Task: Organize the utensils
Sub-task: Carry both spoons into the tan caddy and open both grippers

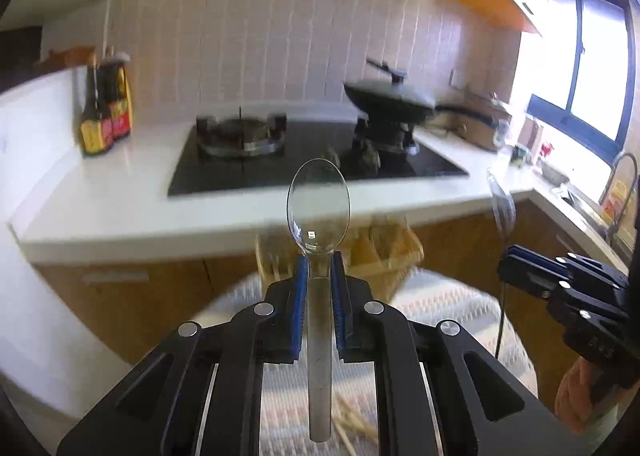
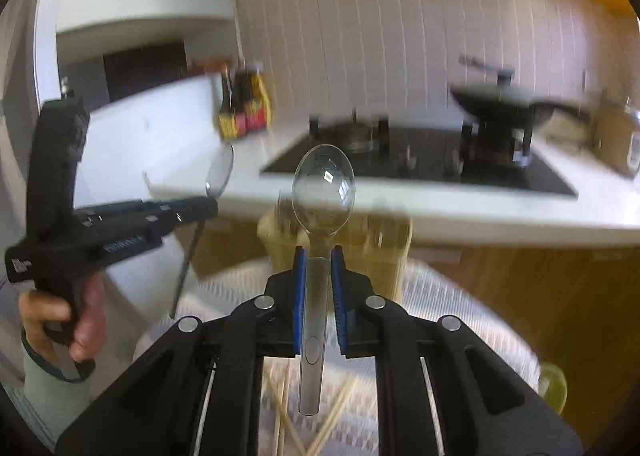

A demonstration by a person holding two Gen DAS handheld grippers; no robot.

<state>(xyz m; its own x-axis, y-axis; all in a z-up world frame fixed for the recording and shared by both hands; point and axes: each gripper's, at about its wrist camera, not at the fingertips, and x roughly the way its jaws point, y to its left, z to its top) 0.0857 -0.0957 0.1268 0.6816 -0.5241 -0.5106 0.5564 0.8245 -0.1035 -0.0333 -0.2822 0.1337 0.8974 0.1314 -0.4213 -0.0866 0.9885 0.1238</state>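
Note:
My left gripper [image 1: 320, 260] is shut on the handle of a clear plastic spoon [image 1: 318, 207] whose bowl points up and forward. My right gripper [image 2: 318, 252] is shut on a second clear spoon [image 2: 323, 187] in the same way. Each view shows the other gripper off to the side, the right gripper [image 1: 520, 268] with its spoon [image 1: 501, 199] and the left gripper [image 2: 200, 208] with its spoon [image 2: 220, 171]. Beyond both grippers stands a blurred wooden utensil holder [image 1: 386, 250] [image 2: 380, 236]. Loose wooden chopsticks [image 1: 354, 426] [image 2: 320, 420] lie on the patterned cloth [image 1: 440, 308] below.
Behind the holder runs a white counter [image 1: 120, 191] with a black gas hob [image 1: 312, 159], a lidded wok [image 1: 388, 99] and two sauce bottles [image 1: 106, 107]. A sink and tap [image 1: 616, 191] sit under the window at the right. A yellow-green object [image 2: 554, 384] lies at the cloth's right edge.

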